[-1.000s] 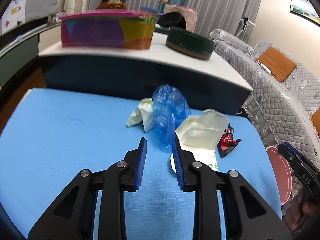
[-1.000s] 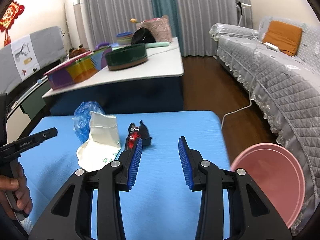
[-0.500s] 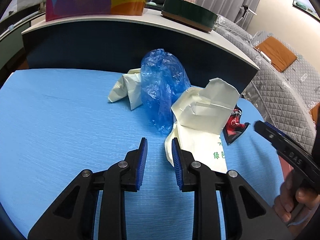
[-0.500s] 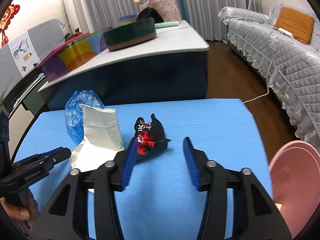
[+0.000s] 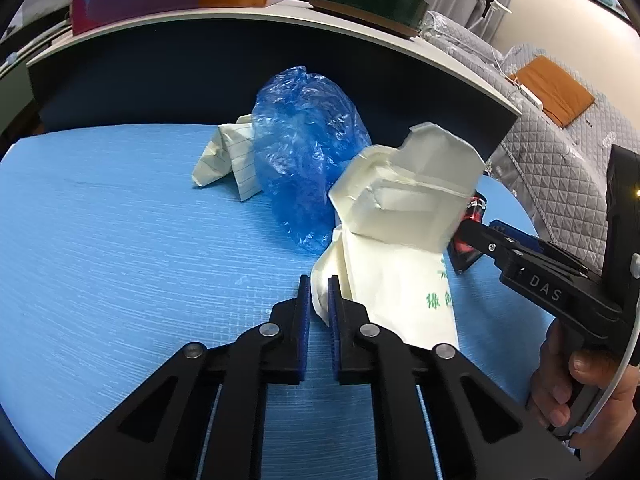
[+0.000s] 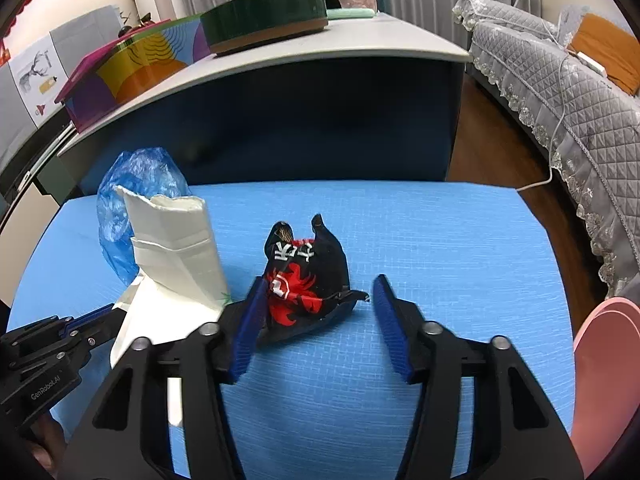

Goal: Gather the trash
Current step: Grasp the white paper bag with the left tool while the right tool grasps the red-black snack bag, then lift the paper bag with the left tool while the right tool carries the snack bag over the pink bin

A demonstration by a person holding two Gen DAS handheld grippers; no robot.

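Trash lies on a blue table (image 5: 100,248): a cream paper bag with green print (image 5: 400,216), a crumpled blue plastic bag (image 5: 304,160) behind it, a folded lined paper (image 5: 228,156) further back, and a black-and-red snack wrapper (image 6: 304,280). My left gripper (image 5: 318,286) has its jaws nearly closed on the near edge of the paper bag. My right gripper (image 6: 318,290) is open, its fingers on either side of the snack wrapper. The paper bag (image 6: 176,240) and blue bag (image 6: 132,188) also show in the right wrist view.
A pink bin (image 6: 604,380) stands low at the table's right edge. Behind the blue table is a dark counter (image 6: 320,120) with a colourful box (image 6: 132,76) and a green round tin (image 6: 264,20). A grey quilted sofa (image 6: 560,80) is on the right.
My left gripper moved forward and closed onto the paper bag's edge. My right gripper moved forward and down until its open fingers straddle the snack wrapper.
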